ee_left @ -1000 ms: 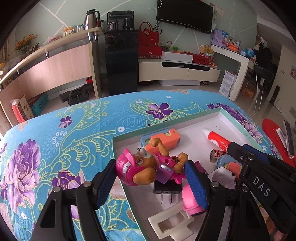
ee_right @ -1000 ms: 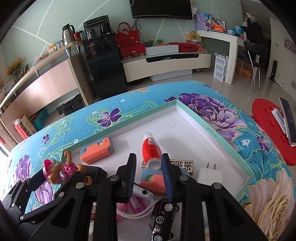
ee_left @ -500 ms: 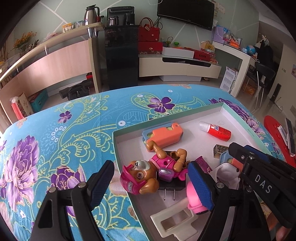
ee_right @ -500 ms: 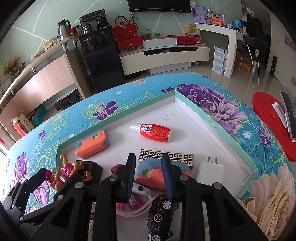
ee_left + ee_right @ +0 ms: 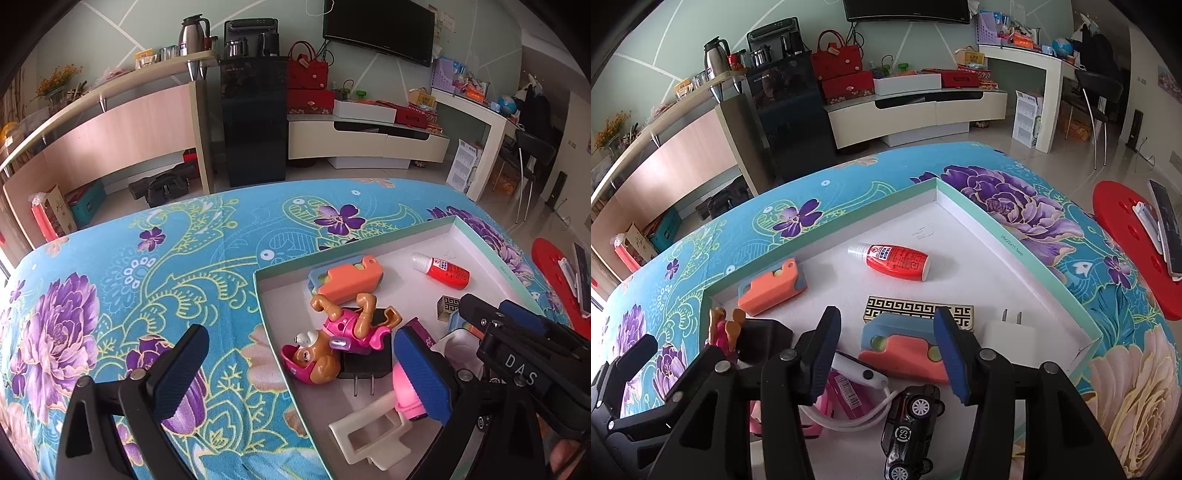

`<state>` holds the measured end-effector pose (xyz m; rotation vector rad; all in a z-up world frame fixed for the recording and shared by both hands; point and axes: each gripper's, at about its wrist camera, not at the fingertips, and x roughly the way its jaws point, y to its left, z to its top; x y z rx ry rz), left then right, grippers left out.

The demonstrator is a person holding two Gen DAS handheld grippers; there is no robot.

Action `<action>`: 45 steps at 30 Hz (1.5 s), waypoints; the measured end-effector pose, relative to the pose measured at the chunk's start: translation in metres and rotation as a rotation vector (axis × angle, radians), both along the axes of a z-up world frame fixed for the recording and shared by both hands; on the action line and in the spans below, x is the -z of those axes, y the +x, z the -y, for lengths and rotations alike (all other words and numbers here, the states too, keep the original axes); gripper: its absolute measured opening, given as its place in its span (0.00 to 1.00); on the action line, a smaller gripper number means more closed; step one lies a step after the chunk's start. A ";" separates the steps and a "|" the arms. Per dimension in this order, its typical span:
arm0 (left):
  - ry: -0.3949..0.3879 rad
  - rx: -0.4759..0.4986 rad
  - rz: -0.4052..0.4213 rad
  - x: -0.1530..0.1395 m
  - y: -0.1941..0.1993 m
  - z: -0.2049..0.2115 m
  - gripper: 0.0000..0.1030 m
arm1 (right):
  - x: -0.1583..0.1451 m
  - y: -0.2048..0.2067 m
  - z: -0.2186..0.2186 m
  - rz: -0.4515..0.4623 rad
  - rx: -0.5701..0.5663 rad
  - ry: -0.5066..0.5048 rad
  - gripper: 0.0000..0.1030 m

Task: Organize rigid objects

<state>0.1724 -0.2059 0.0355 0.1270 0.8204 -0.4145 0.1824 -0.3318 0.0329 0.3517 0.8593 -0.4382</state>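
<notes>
A pink and brown dog toy (image 5: 325,343) lies on its back in the white box (image 5: 476,229), partly on a black charger (image 5: 364,363). My left gripper (image 5: 301,373) hangs above it, jaws opening wide, pads clear of the toy. A red glue bottle (image 5: 897,260) lies on its side on the box floor. My right gripper (image 5: 888,354) hovers over an orange and blue case (image 5: 905,350); its jaws are opening and the pads do not press on it. The dog toy's legs (image 5: 726,328) show at the left.
Also in the box (image 5: 997,229): a second orange case (image 5: 772,290), a gold patterned box (image 5: 916,310), a white charger (image 5: 1008,334), a black toy car (image 5: 912,417), a white plastic holder (image 5: 369,435). A flowered blue cloth (image 5: 147,277) covers the table. A red stool (image 5: 1130,236) stands right.
The left gripper let go of the dog toy, which dropped into the box and rolled onto its back. The red bottle left the right gripper's fingertips and lies farther back. Both jaws spread.
</notes>
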 end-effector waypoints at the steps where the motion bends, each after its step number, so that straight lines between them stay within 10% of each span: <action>1: 0.002 -0.004 0.002 -0.001 0.000 -0.002 0.99 | 0.000 0.000 -0.001 0.000 -0.002 -0.001 0.52; 9: -0.028 -0.106 0.011 -0.007 0.006 -0.031 1.00 | -0.004 0.003 -0.011 -0.005 -0.034 -0.026 0.53; 12: -0.032 -0.170 -0.002 -0.004 0.011 -0.048 1.00 | -0.006 0.004 -0.019 -0.001 -0.066 -0.044 0.74; 21: -0.025 -0.351 -0.043 0.009 0.017 -0.099 1.00 | -0.009 0.008 -0.045 0.004 -0.132 -0.106 0.97; 45: 0.068 -0.401 -0.073 0.020 -0.052 -0.139 1.00 | -0.013 -0.034 -0.105 -0.010 -0.266 -0.112 0.97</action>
